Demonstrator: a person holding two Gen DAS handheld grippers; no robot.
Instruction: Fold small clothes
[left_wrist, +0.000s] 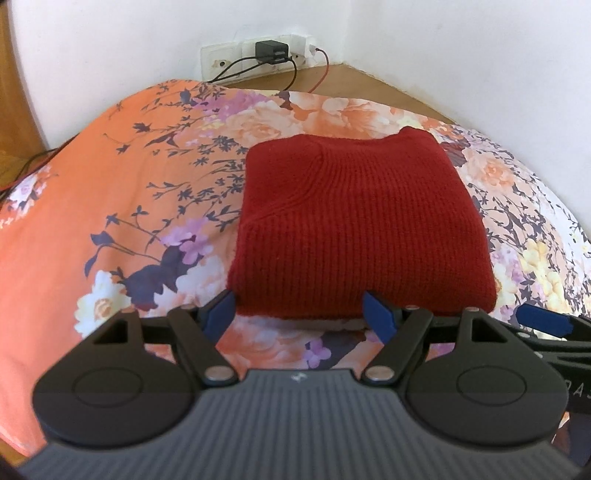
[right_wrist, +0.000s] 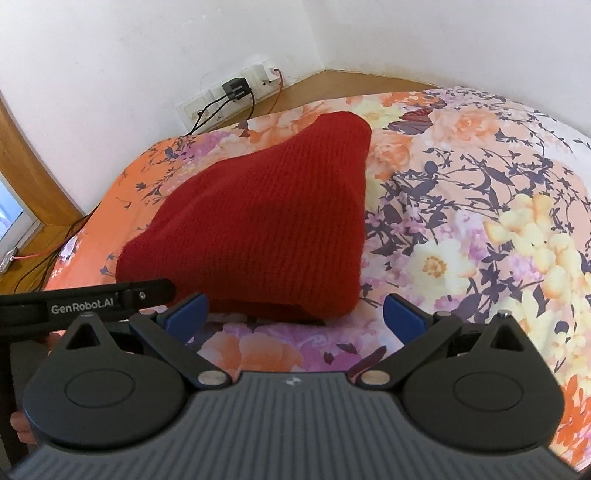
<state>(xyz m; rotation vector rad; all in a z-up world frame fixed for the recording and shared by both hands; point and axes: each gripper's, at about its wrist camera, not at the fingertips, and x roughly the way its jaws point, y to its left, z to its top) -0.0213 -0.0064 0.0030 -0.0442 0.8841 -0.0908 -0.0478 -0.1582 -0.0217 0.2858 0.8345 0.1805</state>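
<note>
red knit sweater (left_wrist: 362, 225), folded into a compact block, lies on the floral bedspread (left_wrist: 110, 221) just ahead of both sets of jaws. left gripper (left_wrist: 299, 314) has its jaws spread, empty, at the sweater's near edge. right gripper (right_wrist: 295, 314) likewise has jaws spread, holding nothing.

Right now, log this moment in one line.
sweater: folded, on bedspread | left tongs: open, empty | right tongs: open, empty

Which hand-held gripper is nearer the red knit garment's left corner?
Left. The left hand-held gripper sits at the red knit garment near edge, by that corner; the right hand-held gripper fronts its right end.
</note>
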